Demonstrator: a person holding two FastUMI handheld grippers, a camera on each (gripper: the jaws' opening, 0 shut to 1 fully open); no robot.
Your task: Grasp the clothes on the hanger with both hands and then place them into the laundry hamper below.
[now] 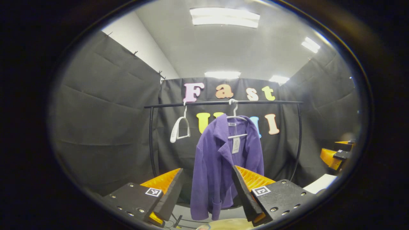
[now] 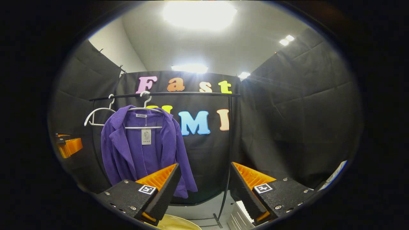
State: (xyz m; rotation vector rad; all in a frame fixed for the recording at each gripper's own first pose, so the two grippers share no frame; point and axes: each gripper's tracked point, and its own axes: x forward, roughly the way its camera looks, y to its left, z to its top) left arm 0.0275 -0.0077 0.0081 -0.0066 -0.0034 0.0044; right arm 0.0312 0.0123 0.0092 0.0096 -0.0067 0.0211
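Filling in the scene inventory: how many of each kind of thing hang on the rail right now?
Purple jacket: 1
White hangers: 2, one bare, one carrying the jacket
Paper tag inside the jacket: 1
Total: 4

Two hangers (image 2: pixel 96 116) (image 2: pixel 145 110), one jacket (image 2: pixel 140 150), one rail (image 2: pixel 166 94).
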